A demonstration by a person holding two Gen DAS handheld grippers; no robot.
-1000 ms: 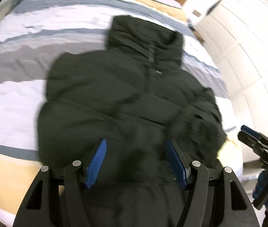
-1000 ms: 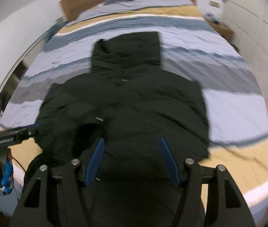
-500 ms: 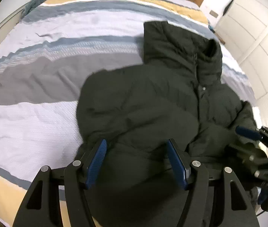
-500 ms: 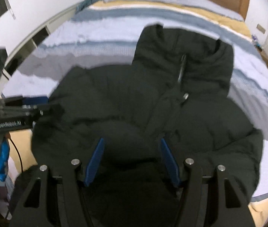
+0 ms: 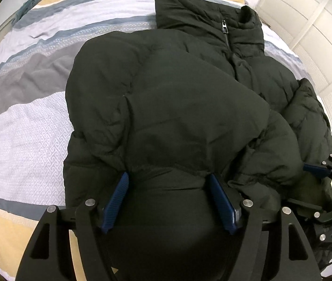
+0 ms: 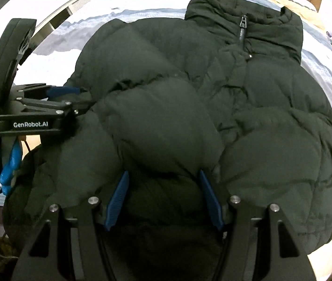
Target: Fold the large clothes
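- Jacket (image 5: 170,107) lies front-up on the bed (image 5: 25,121), collar (image 5: 210,16) toward the headboard, zip (image 6: 243,27) closed to the top.
- Lower half is doubled up over the chest, so I read this as the hem-to-collar fold being laid down. Puffy fill makes it balloon, not lie flat.
- Left gripper (image 5: 168,187) sits at the near edge of the jacket, a bulge of fabric between the blue pads (image 5: 116,201). Its jaws have just been opening; I'd say it is letting go, and pad contact looks slack.
- Right gripper (image 6: 163,185), same near edge, further right: jaws about half spread with a thick fold between them. I can't tell if the pads pinch it or just straddle it.
- Bed beyond the jacket is striped quilt; white cabinets (image 5: 311,23) to its right.
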